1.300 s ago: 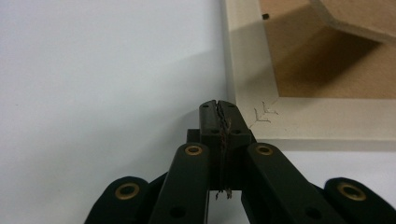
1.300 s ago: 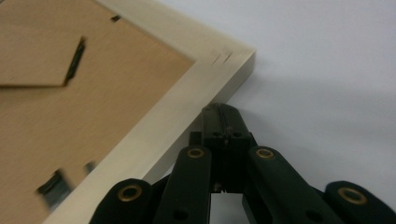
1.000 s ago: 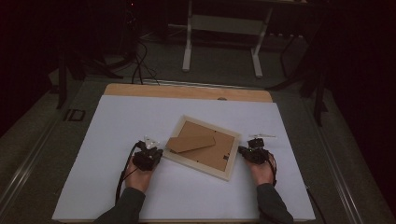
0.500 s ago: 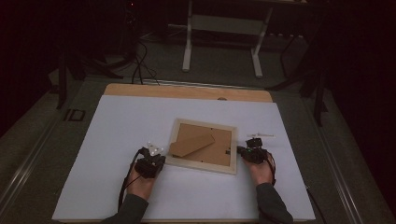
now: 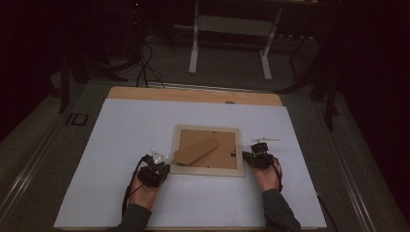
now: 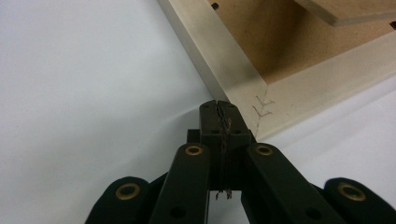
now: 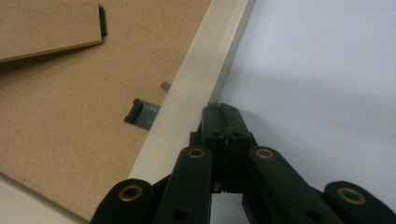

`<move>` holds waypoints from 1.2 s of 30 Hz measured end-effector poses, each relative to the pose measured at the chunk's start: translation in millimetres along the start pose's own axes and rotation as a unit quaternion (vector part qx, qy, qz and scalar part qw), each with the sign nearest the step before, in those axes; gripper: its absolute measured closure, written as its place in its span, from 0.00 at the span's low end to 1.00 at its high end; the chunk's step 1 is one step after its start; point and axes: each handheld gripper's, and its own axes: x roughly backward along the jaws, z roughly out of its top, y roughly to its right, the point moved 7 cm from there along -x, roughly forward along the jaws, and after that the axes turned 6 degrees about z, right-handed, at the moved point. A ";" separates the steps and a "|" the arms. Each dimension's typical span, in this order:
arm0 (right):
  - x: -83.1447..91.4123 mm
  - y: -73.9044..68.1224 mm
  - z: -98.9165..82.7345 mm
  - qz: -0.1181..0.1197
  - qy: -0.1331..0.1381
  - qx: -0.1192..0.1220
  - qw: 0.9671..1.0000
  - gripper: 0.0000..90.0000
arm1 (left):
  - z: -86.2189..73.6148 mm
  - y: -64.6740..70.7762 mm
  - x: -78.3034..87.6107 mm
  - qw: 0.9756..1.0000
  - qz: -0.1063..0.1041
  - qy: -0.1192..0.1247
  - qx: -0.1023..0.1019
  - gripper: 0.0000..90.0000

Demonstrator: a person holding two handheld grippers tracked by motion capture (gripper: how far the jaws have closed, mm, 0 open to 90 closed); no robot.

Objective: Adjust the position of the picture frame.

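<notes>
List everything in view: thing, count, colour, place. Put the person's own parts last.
picture frame: one, pale wood rim, face down mid-table between the grippers
backing board: one, brown, set in the frame
stand flap: one, brown, lying aslant on the backing
metal clip: one, grey, at the backing's edge beside the rim
table cover: one, white, over the table
wooden strip: one, tan, along the far edge
stand legs: two, white, on the floor beyond
left gripper: one, black, jaws shut, at the frame's near corner
right gripper: one, black, jaws shut, against the frame's rim
hands: two, near edge
</notes>
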 end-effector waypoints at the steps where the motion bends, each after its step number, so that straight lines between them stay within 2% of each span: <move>1: 0.1 -1.6 -0.5 0.001 -0.002 0.000 1.000 1.00 | -0.1 -1.3 0.0 1.000 0.000 0.000 0.002 1.00; 5: 1.5 -6.8 -3.6 0.011 -0.008 0.011 1.000 1.00 | -0.4 -5.4 0.2 1.000 0.001 -0.002 0.011 1.00; 9: 11.3 -13.9 -16.8 0.028 -0.018 0.026 0.999 1.00 | -0.4 -6.4 0.2 1.000 0.001 -0.001 0.013 1.00; 13: 15.3 -17.7 -22.6 0.031 -0.019 0.030 0.999 1.00 | -0.4 -8.4 0.1 1.000 0.003 -0.002 0.017 1.00; 20: 9.3 -26.2 -19.4 0.037 -0.019 0.031 0.999 1.00 | 0.6 -18.6 2.2 0.999 0.009 0.001 0.031 1.00; 23: 5.9 -28.2 -16.7 0.035 -0.017 0.029 0.999 1.00 | 0.8 -21.5 1.9 0.999 0.003 0.002 0.040 1.00; 31: 4.8 -28.4 -16.8 0.035 -0.008 0.023 0.999 1.00 | 1.1 -23.0 0.2 0.999 0.001 0.003 0.037 1.00; 36: 7.8 -29.9 -21.3 0.041 -0.005 0.029 0.999 1.00 | 1.0 -24.6 -2.8 0.999 0.002 -0.001 0.037 1.00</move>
